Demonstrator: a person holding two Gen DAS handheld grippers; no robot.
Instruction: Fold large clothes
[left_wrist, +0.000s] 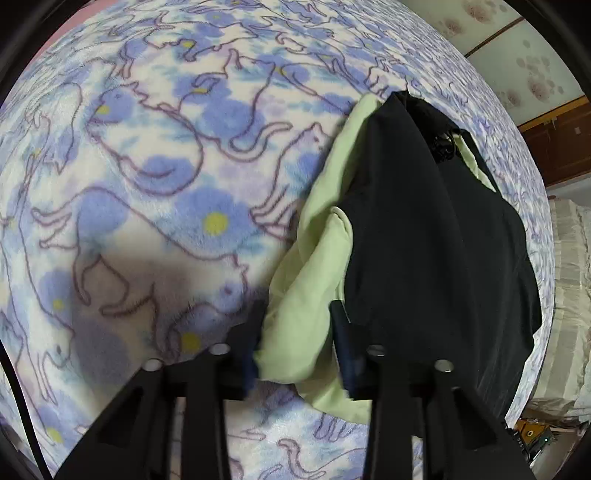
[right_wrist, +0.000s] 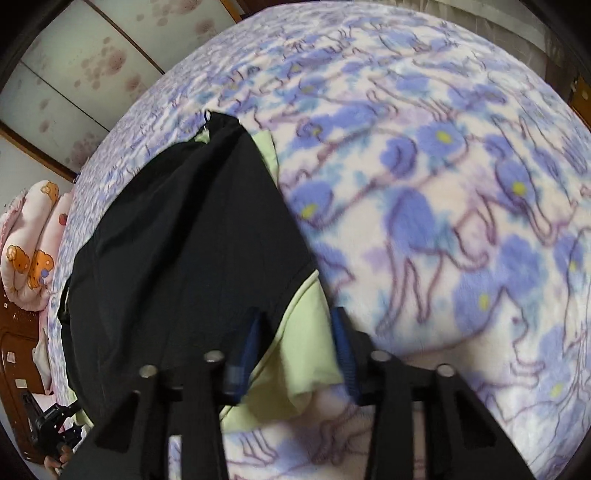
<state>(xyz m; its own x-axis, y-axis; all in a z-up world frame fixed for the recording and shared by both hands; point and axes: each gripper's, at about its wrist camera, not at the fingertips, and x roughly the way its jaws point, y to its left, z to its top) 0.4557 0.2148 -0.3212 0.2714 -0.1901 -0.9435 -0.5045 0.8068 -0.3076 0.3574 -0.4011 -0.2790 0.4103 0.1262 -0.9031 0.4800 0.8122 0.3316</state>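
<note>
A large garment, black (left_wrist: 424, 229) outside with a pale green lining (left_wrist: 317, 240), lies bunched on a fleece blanket (left_wrist: 147, 166) printed with blue flowers and cat outlines. My left gripper (left_wrist: 297, 332) points steeply down at the garment's near edge and is shut on a fold of the green lining, which fills the gap between its fingers. In the right wrist view the same garment (right_wrist: 184, 240) runs off to the upper left. My right gripper (right_wrist: 297, 332) is shut on its corner, with green lining and a black edge between the blue pads (right_wrist: 341, 332).
The blanket (right_wrist: 443, 221) covers the whole bed. Pale flower-patterned wall panels (left_wrist: 517, 66) stand behind it. White bedding (left_wrist: 569, 277) lies off one side, a pink bear-print quilt (right_wrist: 33, 240) and wooden furniture (right_wrist: 18, 350) off the other. A black device in a hand (right_wrist: 51, 424) shows at the lower left.
</note>
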